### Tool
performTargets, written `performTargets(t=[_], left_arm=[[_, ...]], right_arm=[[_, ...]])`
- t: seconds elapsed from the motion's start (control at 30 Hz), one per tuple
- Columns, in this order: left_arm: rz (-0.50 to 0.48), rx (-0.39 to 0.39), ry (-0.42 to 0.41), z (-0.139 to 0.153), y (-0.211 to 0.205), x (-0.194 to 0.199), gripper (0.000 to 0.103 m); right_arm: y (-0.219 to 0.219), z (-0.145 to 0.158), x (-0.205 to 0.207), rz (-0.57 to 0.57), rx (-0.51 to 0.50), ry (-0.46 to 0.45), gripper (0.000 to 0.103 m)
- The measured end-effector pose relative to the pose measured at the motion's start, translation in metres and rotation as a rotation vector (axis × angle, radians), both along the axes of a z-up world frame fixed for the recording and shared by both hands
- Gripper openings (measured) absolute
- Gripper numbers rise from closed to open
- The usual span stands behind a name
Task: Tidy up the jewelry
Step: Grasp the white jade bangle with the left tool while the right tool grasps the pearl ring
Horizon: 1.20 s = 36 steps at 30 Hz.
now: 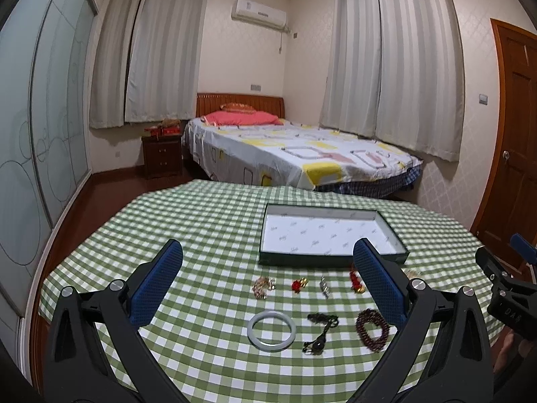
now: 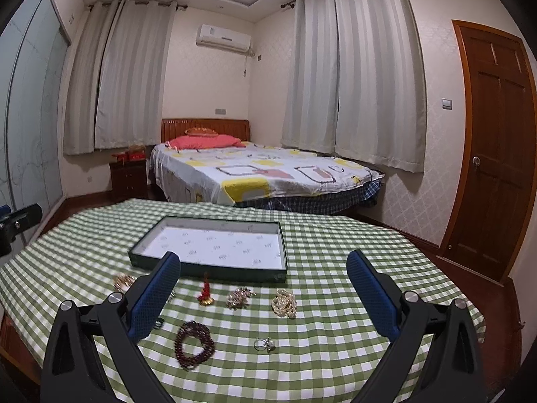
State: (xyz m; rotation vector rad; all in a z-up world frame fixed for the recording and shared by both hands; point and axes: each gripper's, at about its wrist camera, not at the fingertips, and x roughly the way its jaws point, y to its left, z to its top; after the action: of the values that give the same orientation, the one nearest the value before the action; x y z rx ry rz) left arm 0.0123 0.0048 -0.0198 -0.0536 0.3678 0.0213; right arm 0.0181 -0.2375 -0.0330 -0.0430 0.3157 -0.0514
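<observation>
A shallow dark-green box with a white lining (image 1: 391, 226) (image 2: 208, 221) lies on the green checked tablecloth (image 1: 201, 235). In front of it lie a pale jade bangle (image 1: 272, 332), a black cord pendant (image 1: 319, 334), a dark red bead bracelet (image 1: 372, 327) (image 2: 194, 344), a gold chain pile (image 1: 264, 286), a red-gold charm (image 1: 298, 284), a silver piece (image 1: 324, 286), a red tassel charm (image 2: 205, 291), two pearl clusters (image 2: 239, 297) (image 2: 284, 303) and a ring (image 2: 264, 344). My left gripper (image 1: 268, 288) and right gripper (image 2: 265, 292) are open and empty above the jewelry.
The right gripper's body shows at the right edge of the left wrist view (image 1: 506, 288). A bed (image 1: 295, 154) stands beyond the table, a nightstand (image 1: 162, 156) to its left, glass wardrobe doors (image 1: 40, 134) on the left and a wooden door (image 2: 493, 154) on the right.
</observation>
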Motion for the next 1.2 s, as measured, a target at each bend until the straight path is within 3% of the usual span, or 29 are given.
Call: performTargets(t=[0.4,0.77,1.03,1.2], left_arm=[[0.010,-0.011,0.235,-0.083,0.018,0.063,0.099],[-0.025,0.020,0.448,-0.143,0.006,0.105,0.099],[-0.035,0.006,0.500,-0.162,0.006,0.117,0.099],[-0.026,0.046,0.497,-0.165,0.003,0.116,0.099]], right_arm=[[-0.021,-0.073,0.045,-0.007,0.015,0.162,0.097],[-0.023,-0.101,0.068,0.005,0.033,0.273,0.097],[-0.027,-0.112,0.078,0.002,0.053,0.323,0.097],[-0.029,-0.115,0.081,0.001,0.064,0.335,0.097]])
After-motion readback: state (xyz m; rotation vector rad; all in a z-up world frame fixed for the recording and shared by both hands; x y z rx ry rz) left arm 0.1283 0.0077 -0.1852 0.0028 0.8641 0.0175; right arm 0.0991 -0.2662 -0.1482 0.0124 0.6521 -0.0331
